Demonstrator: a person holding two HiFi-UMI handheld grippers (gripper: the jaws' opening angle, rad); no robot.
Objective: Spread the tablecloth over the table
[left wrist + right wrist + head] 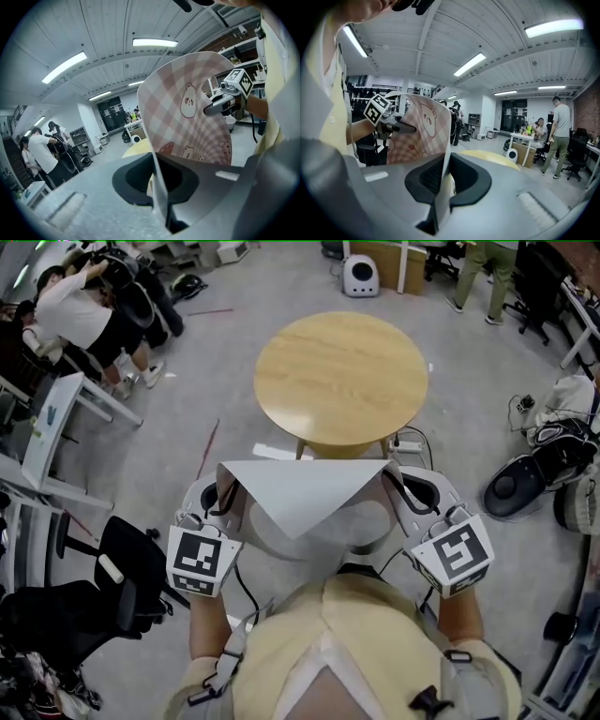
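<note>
A tablecloth (305,493) hangs stretched between my two grippers, white on the side facing up in the head view. Its other side is pink check with bear prints (187,117), also seen in the right gripper view (419,136). My left gripper (225,488) is shut on one edge of the cloth (159,187). My right gripper (394,482) is shut on the opposite edge (440,187). The round wooden table (342,381) stands bare just beyond the cloth, a little further than the grippers. Its yellow top shows past the jaws in both gripper views (497,157).
A power strip with cables (408,442) lies on the floor by the table's foot. A black office chair (112,587) stands at my left, black gear (525,479) at my right. People stand at the far left (89,310) and far right (478,268).
</note>
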